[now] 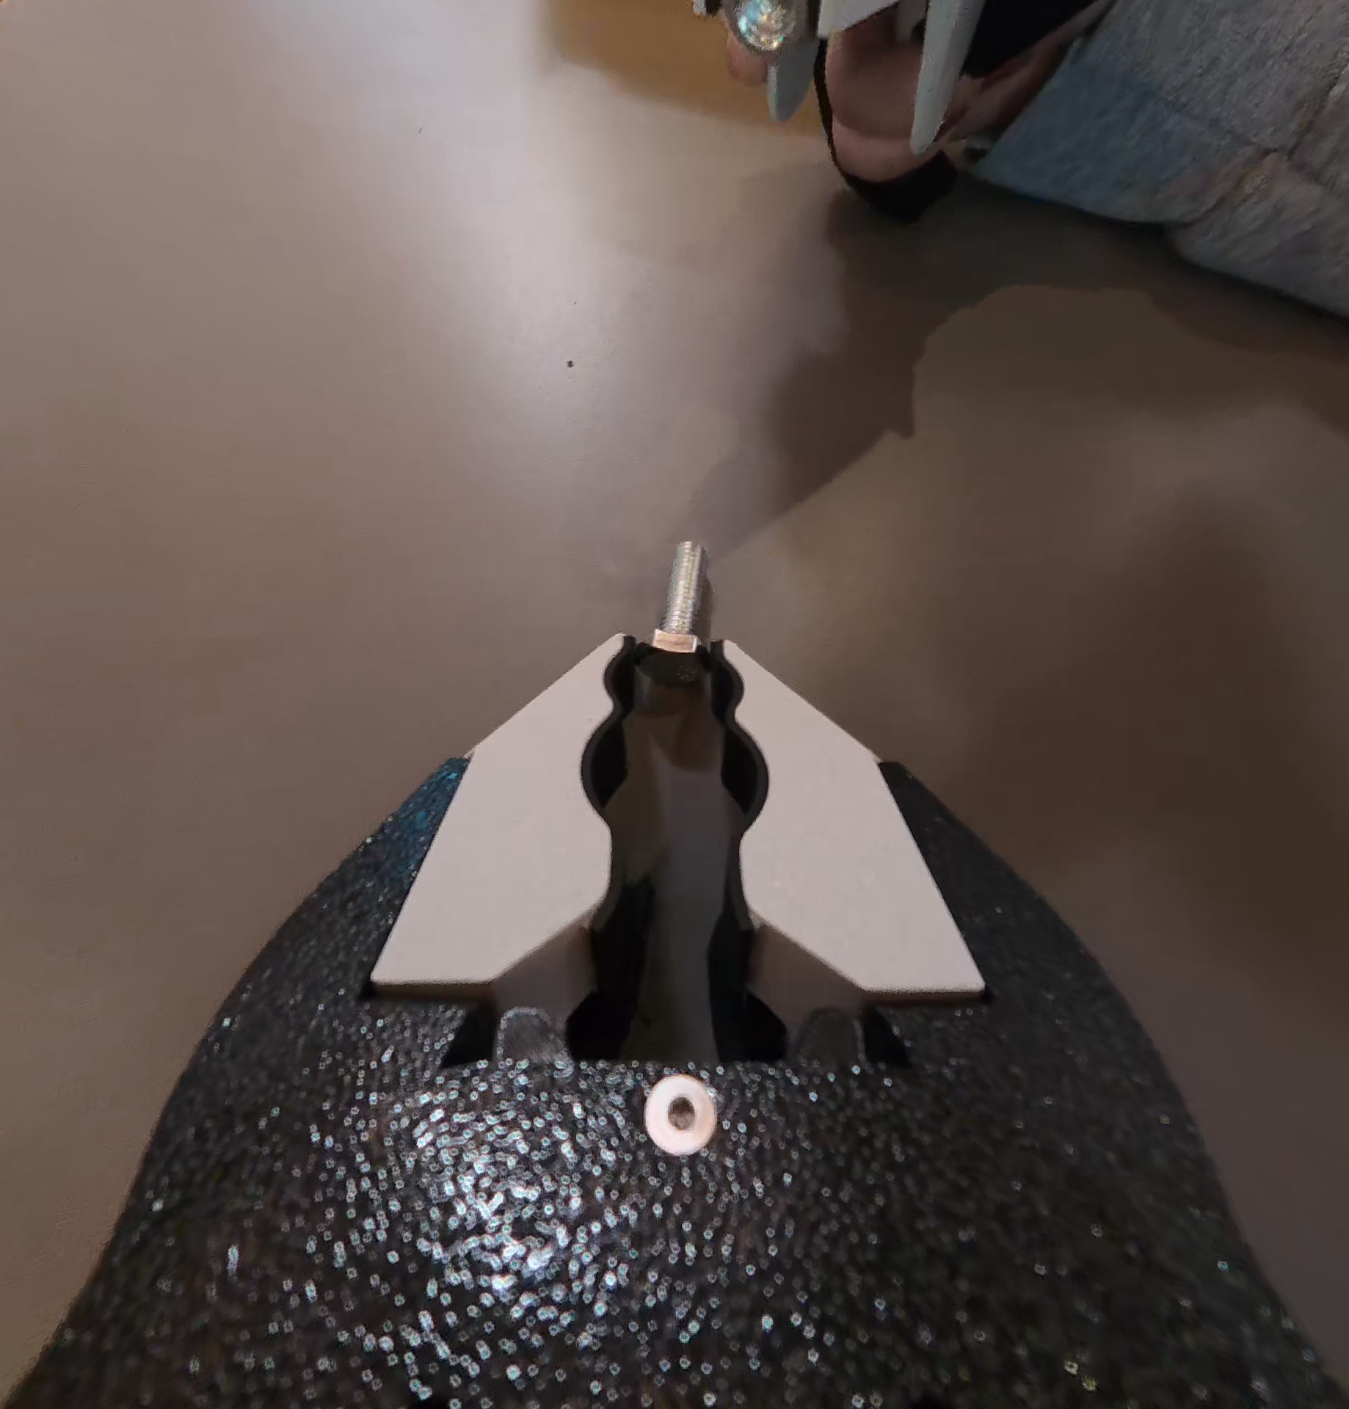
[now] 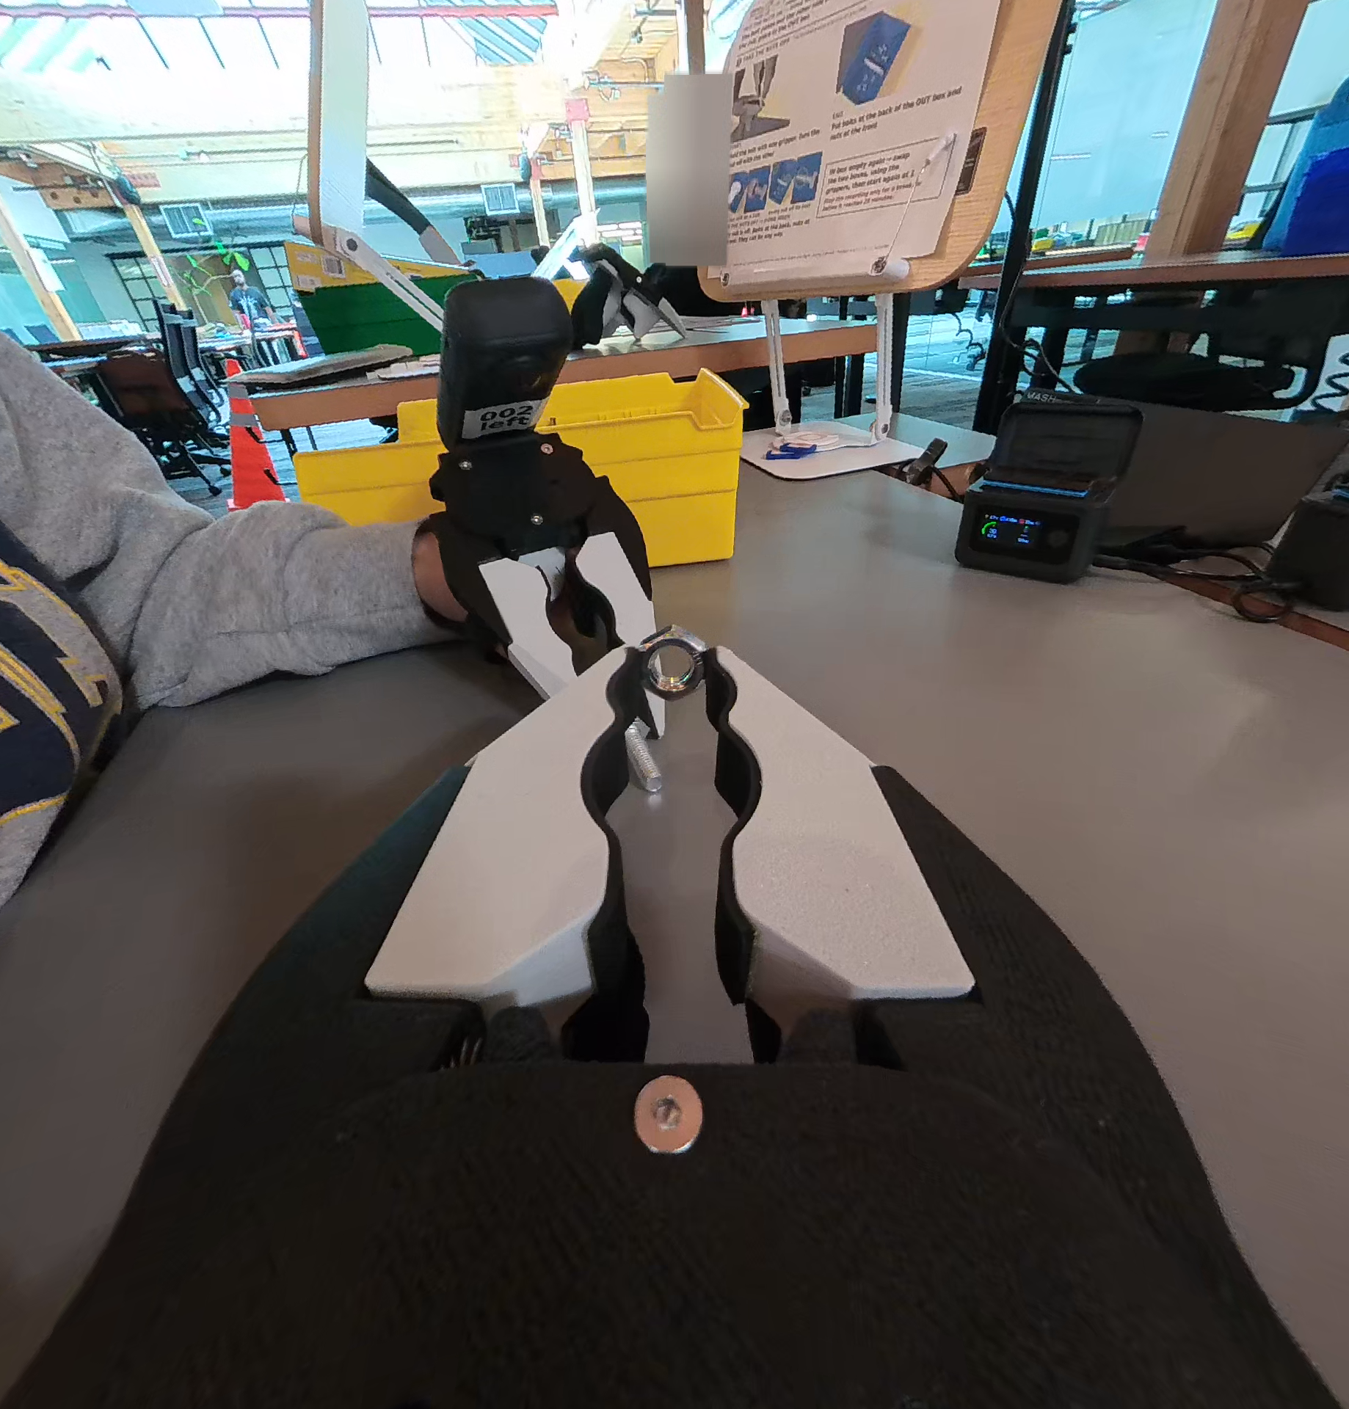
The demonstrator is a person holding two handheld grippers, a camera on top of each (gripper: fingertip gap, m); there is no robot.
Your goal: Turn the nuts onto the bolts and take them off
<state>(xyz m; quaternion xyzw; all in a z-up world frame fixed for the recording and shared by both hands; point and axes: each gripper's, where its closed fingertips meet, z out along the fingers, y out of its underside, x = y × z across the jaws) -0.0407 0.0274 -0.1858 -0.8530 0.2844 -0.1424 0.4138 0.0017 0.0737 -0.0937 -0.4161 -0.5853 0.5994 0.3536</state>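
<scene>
The left tool [image 1: 671, 648] pinches the shiny silver bolt [image 1: 684, 583]; the right tool [image 2: 670, 671] pinches the silver nut [image 2: 670, 669]. Line the hole up straight, then turn gently.

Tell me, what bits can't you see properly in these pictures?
- Bolt head, left wrist view: hidden between the left gripper fingertips.
- Right gripper, left wrist view: cut off by the top edge.
- Yellow bin contents, right wrist view: hidden by its wall.
</scene>
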